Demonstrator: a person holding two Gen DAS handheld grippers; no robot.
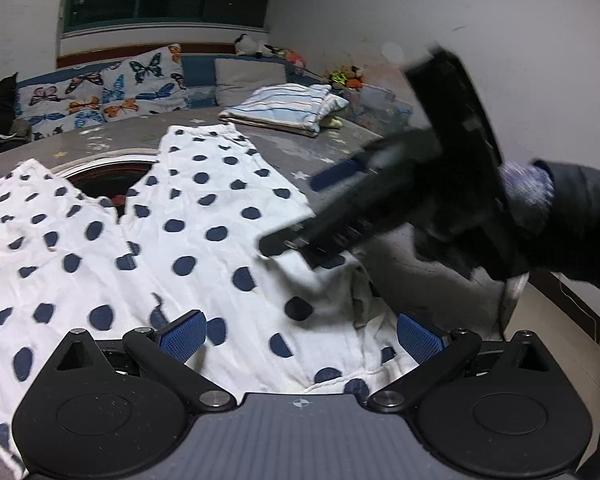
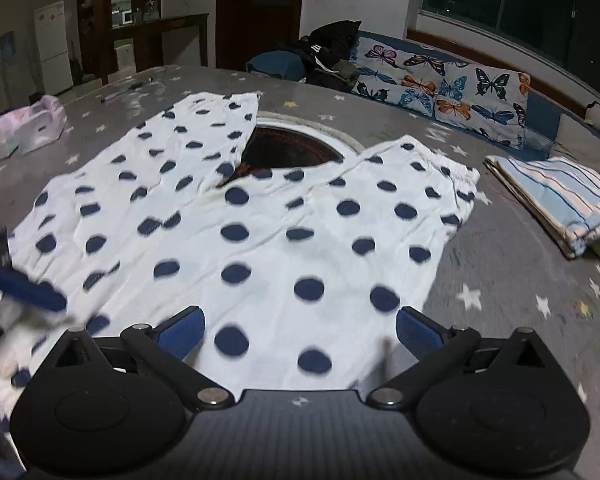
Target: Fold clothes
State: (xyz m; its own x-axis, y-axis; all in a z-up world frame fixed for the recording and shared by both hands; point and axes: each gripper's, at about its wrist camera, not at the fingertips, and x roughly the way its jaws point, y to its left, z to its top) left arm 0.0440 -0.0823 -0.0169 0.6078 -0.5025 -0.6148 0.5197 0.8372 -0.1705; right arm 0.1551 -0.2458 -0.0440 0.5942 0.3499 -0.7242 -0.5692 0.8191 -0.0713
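Observation:
A white garment with dark blue polka dots (image 1: 204, 216) (image 2: 260, 216) lies spread on the grey star-print cover, its two legs pointing away in a V. My left gripper (image 1: 300, 336) is open just above the near hem, nothing between its blue pads. My right gripper (image 2: 300, 334) is also open over the cloth and holds nothing. In the left wrist view the right gripper (image 1: 308, 208) is blurred, held by a gloved hand over the garment's right edge, where the cloth is bunched (image 1: 364, 292). One blue finger of the left gripper (image 2: 24, 288) shows at the right wrist view's left edge.
A round dark opening with a pale rim (image 2: 296, 148) shows between the two legs. A folded striped blanket (image 2: 556, 200) (image 1: 284, 108) lies to the right. Butterfly-print pillows (image 2: 440, 76), a pile of dark clothes (image 2: 332, 52) and a pink bag (image 2: 24, 124) sit around the cover.

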